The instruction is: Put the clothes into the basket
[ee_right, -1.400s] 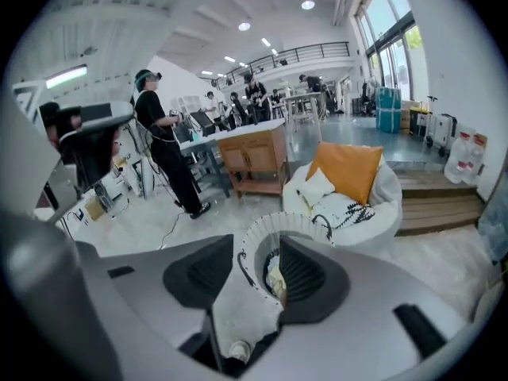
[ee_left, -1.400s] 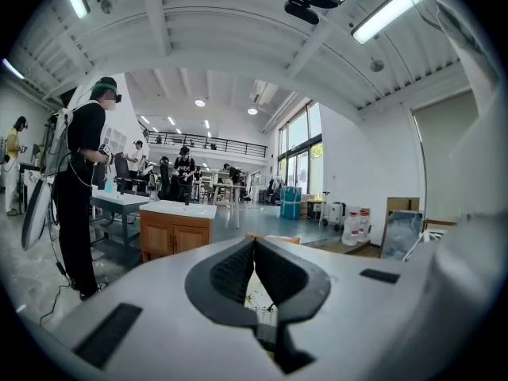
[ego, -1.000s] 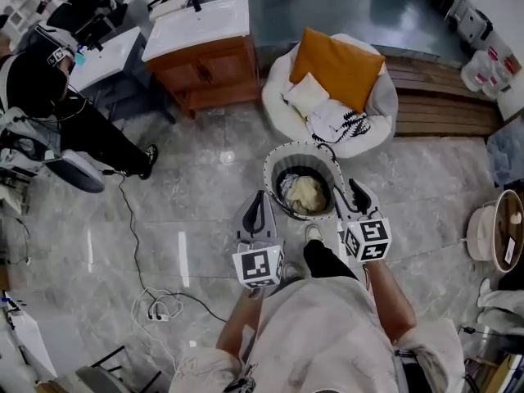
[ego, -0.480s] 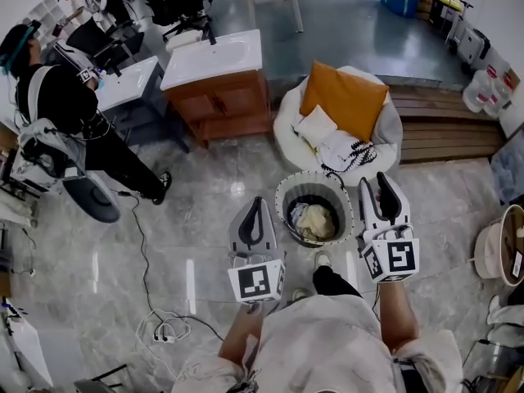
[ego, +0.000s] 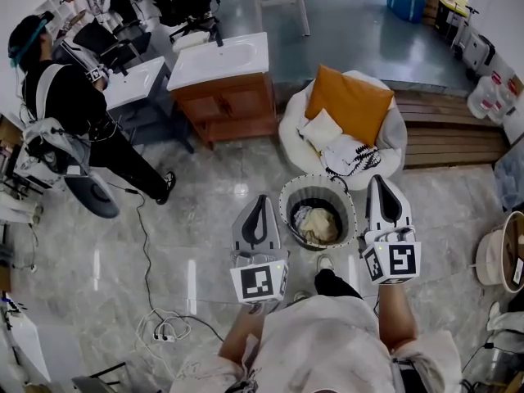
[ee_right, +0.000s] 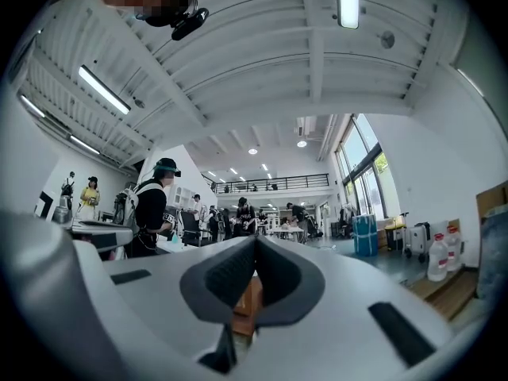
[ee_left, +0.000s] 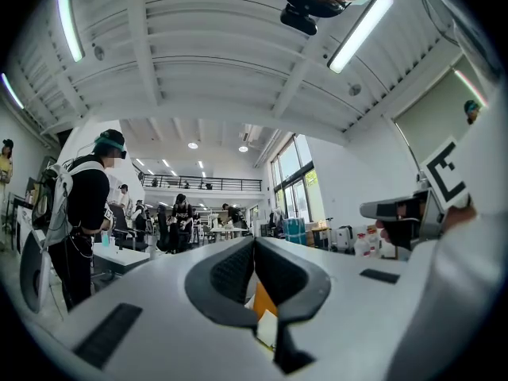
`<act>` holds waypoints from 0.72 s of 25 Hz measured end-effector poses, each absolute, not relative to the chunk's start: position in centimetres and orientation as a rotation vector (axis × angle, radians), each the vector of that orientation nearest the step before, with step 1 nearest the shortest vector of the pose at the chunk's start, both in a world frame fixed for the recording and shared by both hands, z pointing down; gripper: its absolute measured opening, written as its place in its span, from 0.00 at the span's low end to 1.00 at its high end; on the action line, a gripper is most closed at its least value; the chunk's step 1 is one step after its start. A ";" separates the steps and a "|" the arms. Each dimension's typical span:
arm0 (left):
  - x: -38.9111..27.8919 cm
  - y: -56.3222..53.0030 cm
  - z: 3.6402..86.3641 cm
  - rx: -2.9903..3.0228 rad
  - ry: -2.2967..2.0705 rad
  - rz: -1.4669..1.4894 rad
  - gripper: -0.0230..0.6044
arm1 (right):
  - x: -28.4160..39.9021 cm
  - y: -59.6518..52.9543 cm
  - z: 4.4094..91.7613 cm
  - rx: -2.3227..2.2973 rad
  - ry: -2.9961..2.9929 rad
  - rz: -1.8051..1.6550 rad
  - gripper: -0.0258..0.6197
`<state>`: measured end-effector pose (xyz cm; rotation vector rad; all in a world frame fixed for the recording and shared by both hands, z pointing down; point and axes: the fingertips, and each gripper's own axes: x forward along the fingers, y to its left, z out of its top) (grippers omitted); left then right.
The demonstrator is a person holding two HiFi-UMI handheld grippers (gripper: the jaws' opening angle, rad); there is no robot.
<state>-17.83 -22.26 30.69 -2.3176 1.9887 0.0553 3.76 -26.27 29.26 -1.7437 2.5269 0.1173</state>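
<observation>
**Both grippers empty beside a filled basket**

Head view: the basket stands on the floor just beyond the person's feet, with pale clothes bunched inside. The left gripper is to its left and the right gripper to its right, both clear of it. Farther off, a patterned cloth lies on a round chair. It is probably light and limp, best pinched at a raised fold.

Left gripper view: the jaws are pressed together on nothing, and an orange cushion peeks out below them.

Right gripper view: these jaws are also closed and empty. Neither gripper view shows the basket.

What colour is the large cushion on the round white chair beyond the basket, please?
Orange; the cushion shows best in the head view.
</observation>
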 end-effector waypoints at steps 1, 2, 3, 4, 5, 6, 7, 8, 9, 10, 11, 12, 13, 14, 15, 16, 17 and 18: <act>-17.9 -22.3 30.6 -2.316 1.989 0.057 0.04 | 3.7 -26.3 29.3 -1.741 2.528 0.125 0.02; -17.9 -22.3 30.6 -2.314 1.989 0.057 0.04 | 3.6 -26.4 29.2 -1.739 2.530 0.134 0.02; -17.9 -22.3 30.5 -2.313 1.990 0.057 0.04 | 3.5 -26.4 29.2 -1.736 2.532 0.141 0.02; -17.9 -22.3 30.5 -2.312 1.990 0.057 0.04 | 3.5 -26.5 29.1 -1.732 2.535 0.145 0.02; -17.9 -22.4 30.5 -2.310 1.990 0.057 0.04 | 3.5 -26.6 29.0 -1.728 2.536 0.146 0.02; -17.9 -22.4 30.4 -2.308 1.990 0.057 0.04 | 3.5 -26.7 28.9 -1.724 2.537 0.147 0.02; -17.9 -22.5 30.5 -2.306 1.991 0.058 0.04 | 3.4 -26.9 28.9 -1.721 2.538 0.148 0.02; -17.9 -22.6 30.5 -2.304 1.992 0.060 0.04 | 3.4 -27.0 28.8 -1.720 2.541 0.148 0.02; -17.9 -22.7 30.4 -2.301 1.994 0.062 0.04 | 3.3 -27.1 28.8 -1.720 2.546 0.148 0.02; -18.0 -22.7 30.3 -2.299 1.995 0.064 0.04 | 3.2 -27.2 28.7 -1.718 2.551 0.149 0.02; -18.0 -22.8 30.2 -2.296 1.996 0.065 0.04 | 3.1 -27.3 28.5 -1.715 2.554 0.152 0.02; -18.1 -22.9 30.0 -2.294 1.997 0.067 0.04 | 3.0 -27.4 28.4 -1.711 2.556 0.157 0.02; -18.1 -23.0 29.8 -2.293 1.998 0.067 0.04 | 2.9 -27.6 28.2 -1.708 2.557 0.161 0.02; -18.1 -23.2 29.7 -2.293 1.999 0.067 0.04 | 2.9 -27.8 28.1 -1.705 2.558 0.164 0.02; -18.0 -23.4 29.7 -2.293 2.001 0.067 0.04 | 2.9 -27.9 28.1 -1.703 2.558 0.166 0.02; -17.9 -23.5 29.7 -2.294 2.001 0.066 0.04 | 3.0 -28.1 28.2 -1.704 2.558 0.165 0.02; -17.8 -23.7 29.7 -2.295 2.001 0.066 0.04 | 3.1 -28.3 28.3 -1.706 2.558 0.163 0.02; -17.6 -23.8 29.7 -2.296 1.999 0.065 0.04 | 3.2 -28.4 28.3 -1.707 2.557 0.162 0.02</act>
